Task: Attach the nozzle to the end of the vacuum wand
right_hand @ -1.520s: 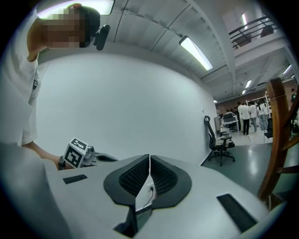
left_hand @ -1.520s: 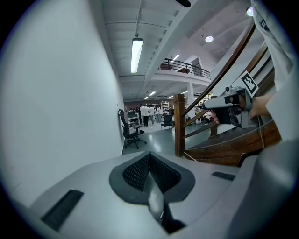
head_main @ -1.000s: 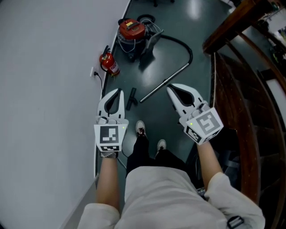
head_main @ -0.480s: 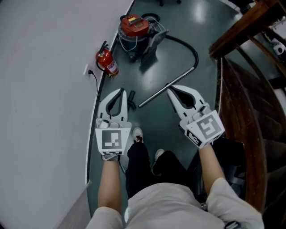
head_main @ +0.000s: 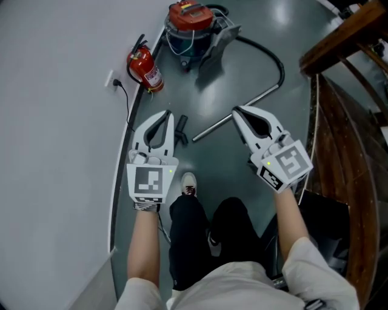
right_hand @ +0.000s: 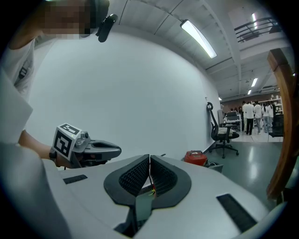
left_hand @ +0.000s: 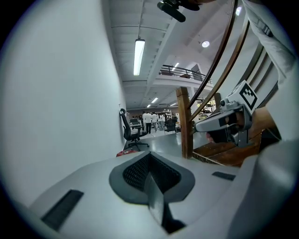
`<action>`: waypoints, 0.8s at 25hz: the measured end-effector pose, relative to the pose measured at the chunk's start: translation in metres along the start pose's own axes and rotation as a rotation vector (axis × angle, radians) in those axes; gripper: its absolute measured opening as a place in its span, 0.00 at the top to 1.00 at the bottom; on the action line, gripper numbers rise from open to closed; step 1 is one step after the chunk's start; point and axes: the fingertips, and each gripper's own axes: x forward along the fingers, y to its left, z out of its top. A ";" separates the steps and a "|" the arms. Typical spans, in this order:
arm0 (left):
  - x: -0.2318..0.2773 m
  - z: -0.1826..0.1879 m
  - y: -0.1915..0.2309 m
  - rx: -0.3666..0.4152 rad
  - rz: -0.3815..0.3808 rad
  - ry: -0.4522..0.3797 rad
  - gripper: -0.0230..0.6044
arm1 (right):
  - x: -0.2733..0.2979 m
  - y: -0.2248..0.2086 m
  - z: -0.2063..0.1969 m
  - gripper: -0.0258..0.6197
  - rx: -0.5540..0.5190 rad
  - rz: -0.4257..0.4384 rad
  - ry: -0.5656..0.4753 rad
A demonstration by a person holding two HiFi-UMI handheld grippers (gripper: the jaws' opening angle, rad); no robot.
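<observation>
Your left gripper was clenched on nothing; its own view showed the ribbed pads pressed flat together with no gap. Your right gripper was clenched as well, its jaws meeting along one thin line and holding nothing. You held both out in front of you, side by side and apart, each pointing away from your body. In each gripper's view the other one showed off to the side with its marker cube toward you. The nozzle, a short dark piece, lay on the grey floor just to the right of your left gripper's tip in the head view, untouched. The vacuum wand was a bare metal tube lying on the floor between the two grippers. Its free end stopped near the nozzle without meeting it. The tube ran on past your right gripper's tip to a black hose. That hose curved back to the vacuum canister, which stood on the floor beyond both tips. The canister's red lid was on, so its contents could not be seen. A red fire extinguisher leaned at the white wall, beyond your left gripper and on its outer side. A dark wooden stair rail rose on the outer side of your right gripper. Your shoe showed on the floor below and between the grippers.
</observation>
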 end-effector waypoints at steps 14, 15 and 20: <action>0.068 -0.180 -0.009 0.012 -0.046 0.020 0.97 | 0.060 -0.027 -0.187 0.91 0.012 0.057 0.007; 0.073 -0.192 -0.009 0.013 -0.047 0.022 0.97 | 0.064 -0.029 -0.198 0.91 0.012 0.062 0.004; 0.088 -0.248 -0.014 0.011 -0.054 0.028 0.97 | 0.074 -0.033 -0.254 0.91 0.023 0.085 -0.006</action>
